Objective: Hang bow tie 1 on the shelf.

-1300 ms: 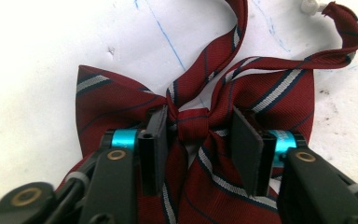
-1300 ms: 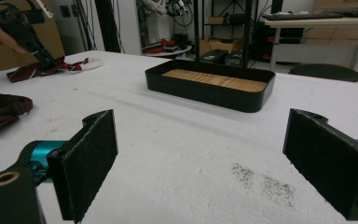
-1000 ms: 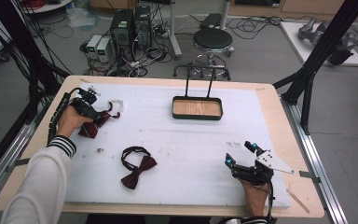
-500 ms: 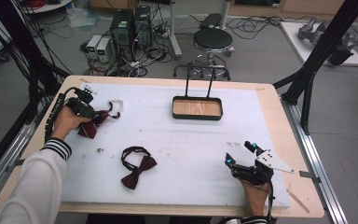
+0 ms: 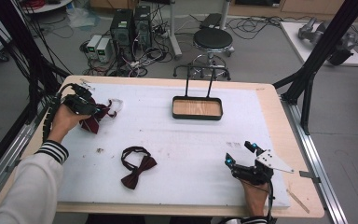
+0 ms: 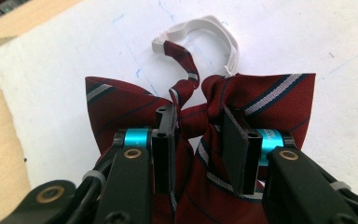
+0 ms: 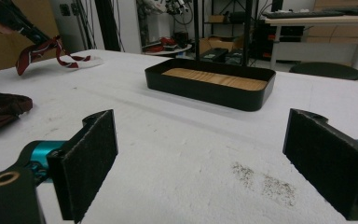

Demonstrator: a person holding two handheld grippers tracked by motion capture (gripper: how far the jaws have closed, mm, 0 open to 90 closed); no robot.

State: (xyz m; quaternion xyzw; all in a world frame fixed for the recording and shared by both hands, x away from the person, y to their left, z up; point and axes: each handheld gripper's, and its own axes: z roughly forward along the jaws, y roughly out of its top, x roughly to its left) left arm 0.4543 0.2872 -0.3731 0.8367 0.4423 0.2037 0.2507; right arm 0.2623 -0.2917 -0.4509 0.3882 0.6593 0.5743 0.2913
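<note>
From the high view, my left gripper (image 5: 89,108) is near the far left corner of the white foam sheet (image 5: 177,140) that covers the wooden tabletop, clamped on the dark red striped fabric bow tie (image 5: 95,119). Compared with a second ago its jaws have just been closing, with the knot between them, and the tie now hangs a little higher off the sheet, its white neck strap (image 5: 117,103) trailing toward the far edge. I take that to mean the pick-up is secured and a carry can start, probably toward the black tray with a wooden floor (image 5: 197,108) at the far middle. A second, plain dark red bow tie (image 5: 137,168) lies near the front edge. My right gripper (image 5: 240,153) sits by the front right corner, unmoved.

In the left gripper view, my pads (image 6: 235,140) pinch the striped tie (image 6: 279,93) at its gathered centre, and the white strap (image 6: 214,28) curls beyond.

In the right gripper view, my pads (image 7: 91,154) stand wide with nothing between them, and the tray (image 7: 209,86) is ahead.
</note>
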